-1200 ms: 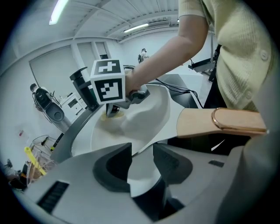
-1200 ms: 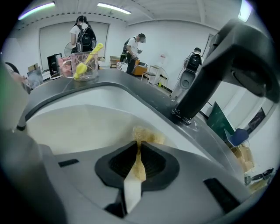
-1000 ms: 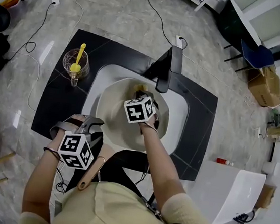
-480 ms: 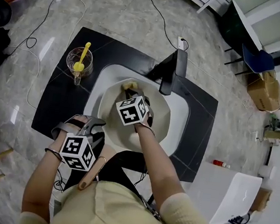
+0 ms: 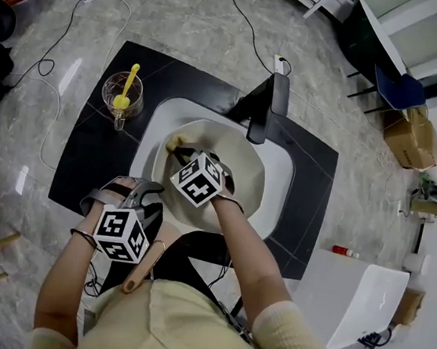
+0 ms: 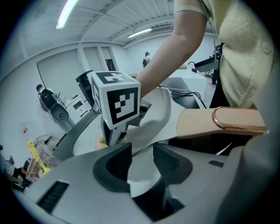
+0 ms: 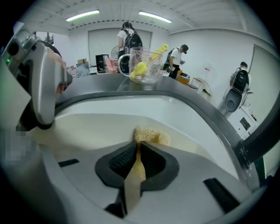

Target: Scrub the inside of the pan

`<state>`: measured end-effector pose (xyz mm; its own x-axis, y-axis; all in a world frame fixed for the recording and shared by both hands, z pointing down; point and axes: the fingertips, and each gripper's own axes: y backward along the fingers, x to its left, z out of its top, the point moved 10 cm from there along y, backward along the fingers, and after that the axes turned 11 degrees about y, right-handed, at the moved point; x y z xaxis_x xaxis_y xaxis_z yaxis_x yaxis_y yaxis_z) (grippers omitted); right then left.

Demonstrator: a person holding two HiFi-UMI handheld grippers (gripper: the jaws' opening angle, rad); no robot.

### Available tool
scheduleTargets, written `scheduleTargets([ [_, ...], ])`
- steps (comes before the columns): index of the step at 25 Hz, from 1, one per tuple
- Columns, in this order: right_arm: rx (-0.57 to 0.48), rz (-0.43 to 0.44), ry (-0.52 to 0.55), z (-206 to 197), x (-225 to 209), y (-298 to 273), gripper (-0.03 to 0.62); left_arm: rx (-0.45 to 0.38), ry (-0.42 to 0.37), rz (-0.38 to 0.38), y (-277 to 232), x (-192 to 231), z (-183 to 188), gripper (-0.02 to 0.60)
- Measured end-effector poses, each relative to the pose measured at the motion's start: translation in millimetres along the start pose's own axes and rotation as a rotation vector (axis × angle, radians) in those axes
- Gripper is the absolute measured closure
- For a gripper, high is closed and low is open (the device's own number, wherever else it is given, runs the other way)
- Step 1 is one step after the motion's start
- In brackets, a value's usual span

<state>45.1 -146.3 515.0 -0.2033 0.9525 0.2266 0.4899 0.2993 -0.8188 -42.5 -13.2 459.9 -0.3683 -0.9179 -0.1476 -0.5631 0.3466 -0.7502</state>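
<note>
A cream pan lies in the white sink, its wooden handle pointing toward me. My left gripper is shut on the pan's near rim by the handle; in the left gripper view the cream wall fills the gap between its jaws. My right gripper reaches into the pan's far left side, shut on a yellow sponge. In the right gripper view the sponge sticks out past the fingertips against the pan's inner wall.
A black faucet rises over the sink's far edge. A glass cup with a yellow brush stands on the black counter at the left, also in the right gripper view. Cables run across the floor.
The right gripper has swept the sponge leftward along the pan's far wall and rolled. The left gripper and the pan have stayed put.
</note>
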Motion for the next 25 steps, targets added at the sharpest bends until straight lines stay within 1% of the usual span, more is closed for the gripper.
scheduleTargets([
  [7,-0.014,0.148,0.091,4,15,11,0.553,0.002,0.002,-0.001,0,0,0,0.425],
  [13,0.008,0.255,0.167,4,33,21,0.553,0.013,0.0,-0.004,1,0,2,0.425],
  [21,0.032,0.401,0.204,1,49,34,0.553,0.032,-0.001,-0.028,0,2,3,0.425],
  [25,0.043,0.471,0.207,-3,53,42,0.553,0.055,-0.004,-0.044,-1,3,5,0.425],
])
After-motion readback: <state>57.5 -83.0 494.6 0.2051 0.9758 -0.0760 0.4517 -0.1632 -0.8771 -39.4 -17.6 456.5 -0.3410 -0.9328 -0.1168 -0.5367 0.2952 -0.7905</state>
